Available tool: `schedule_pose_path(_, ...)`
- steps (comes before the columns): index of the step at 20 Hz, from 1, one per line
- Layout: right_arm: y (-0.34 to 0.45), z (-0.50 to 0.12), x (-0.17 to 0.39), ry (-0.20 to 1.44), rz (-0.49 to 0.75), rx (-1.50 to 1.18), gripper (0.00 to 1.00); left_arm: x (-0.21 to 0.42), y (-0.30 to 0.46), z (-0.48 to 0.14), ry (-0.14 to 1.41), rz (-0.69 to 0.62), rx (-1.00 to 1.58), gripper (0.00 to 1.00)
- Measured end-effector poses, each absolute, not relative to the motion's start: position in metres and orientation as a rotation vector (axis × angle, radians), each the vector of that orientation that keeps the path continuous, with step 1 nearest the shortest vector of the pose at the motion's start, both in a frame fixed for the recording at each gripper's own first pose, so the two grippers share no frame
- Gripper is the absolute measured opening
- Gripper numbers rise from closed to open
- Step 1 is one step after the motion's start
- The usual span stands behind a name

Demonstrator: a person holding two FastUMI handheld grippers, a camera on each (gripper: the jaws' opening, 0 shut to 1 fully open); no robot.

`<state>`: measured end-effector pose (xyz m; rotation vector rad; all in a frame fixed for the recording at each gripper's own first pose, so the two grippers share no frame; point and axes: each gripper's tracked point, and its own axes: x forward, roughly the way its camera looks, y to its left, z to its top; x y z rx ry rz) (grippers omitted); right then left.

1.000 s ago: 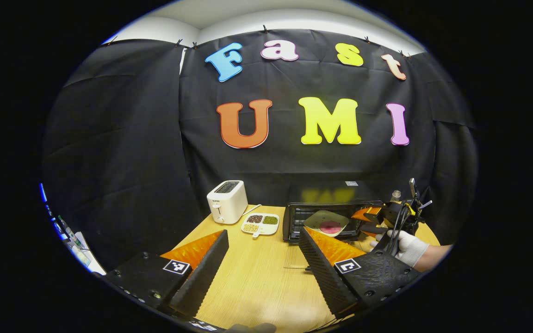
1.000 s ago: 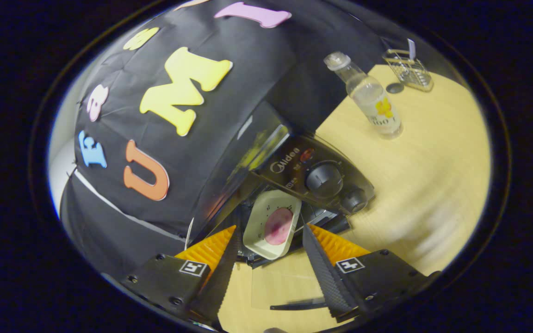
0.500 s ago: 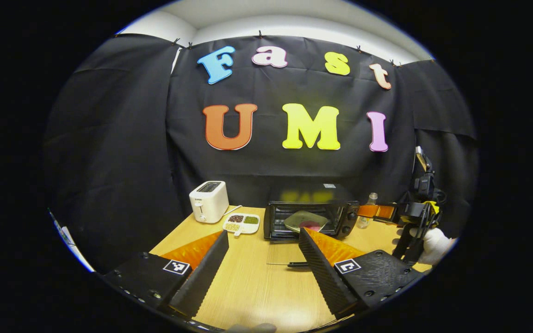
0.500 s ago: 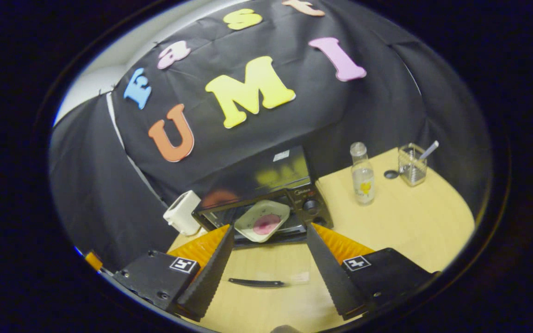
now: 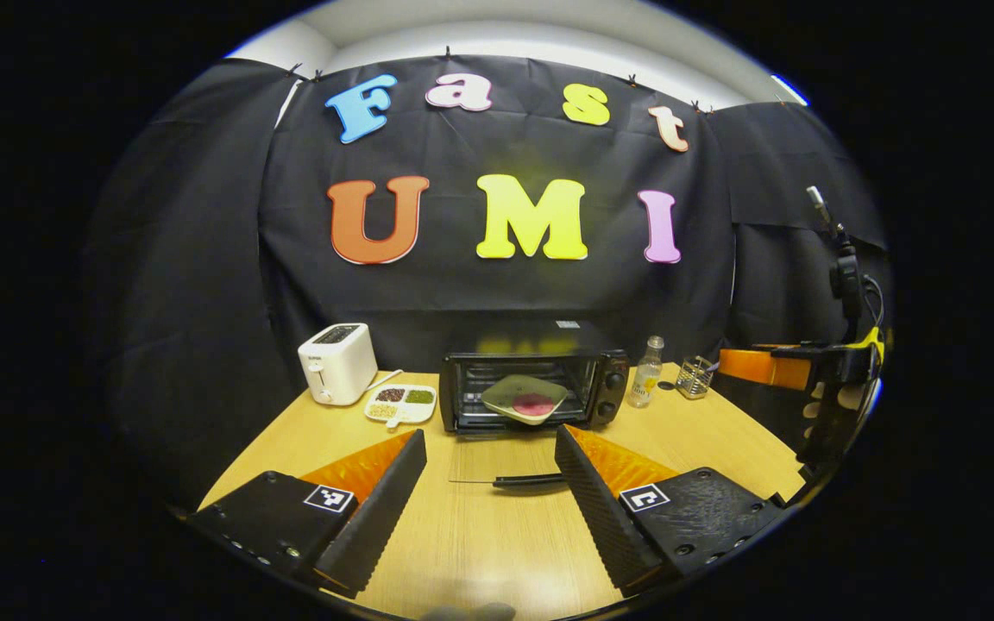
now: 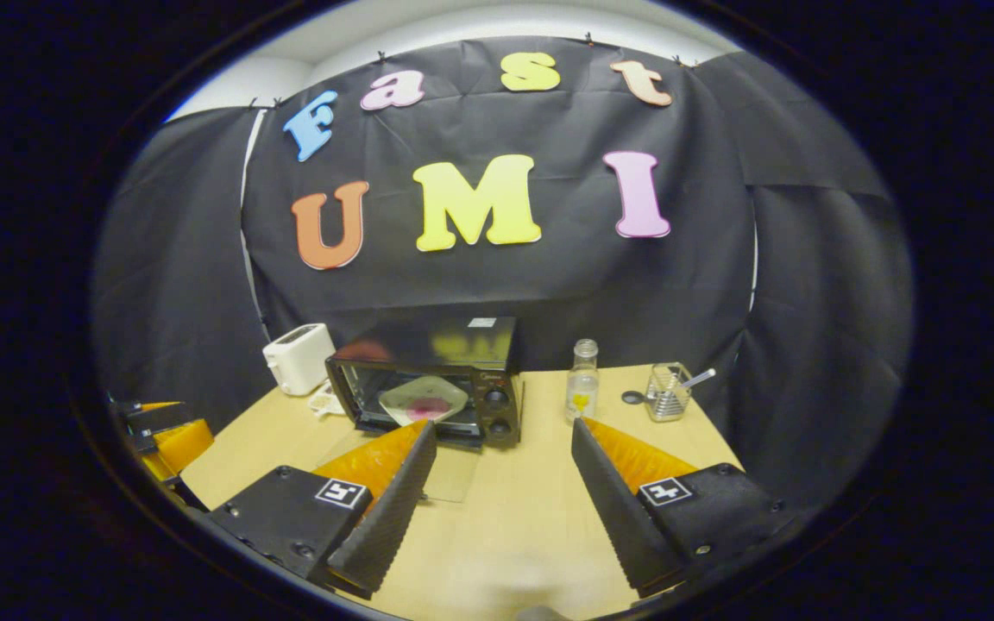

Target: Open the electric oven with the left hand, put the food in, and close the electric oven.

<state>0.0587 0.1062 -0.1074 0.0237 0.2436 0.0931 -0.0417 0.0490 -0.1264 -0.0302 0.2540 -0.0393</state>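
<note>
The oven [image 5: 531,390] stands at the back of the desk [image 5: 497,535] with its glass door [image 5: 506,457] folded down flat, and the plate of food [image 5: 524,400] already rests inside on the rack. Opening and loading look done; only closing the door is left. The left gripper [image 5: 490,509] and right gripper [image 6: 504,500] both hang well back from the oven, jaws wide and empty.

Oven [image 5: 531,392] door down, plate [image 5: 524,398] w/ food inside, left hand-held gripper [image 5: 488,496] open
</note>
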Motion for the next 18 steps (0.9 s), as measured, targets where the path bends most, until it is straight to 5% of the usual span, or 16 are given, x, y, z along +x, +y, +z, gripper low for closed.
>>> schedule_pose_path(18,0.013,-0.138,0.035,0.357,0.046,-0.024,1.0,-0.001,-0.038,-0.311,0.593,-0.087,0.005,0.96)
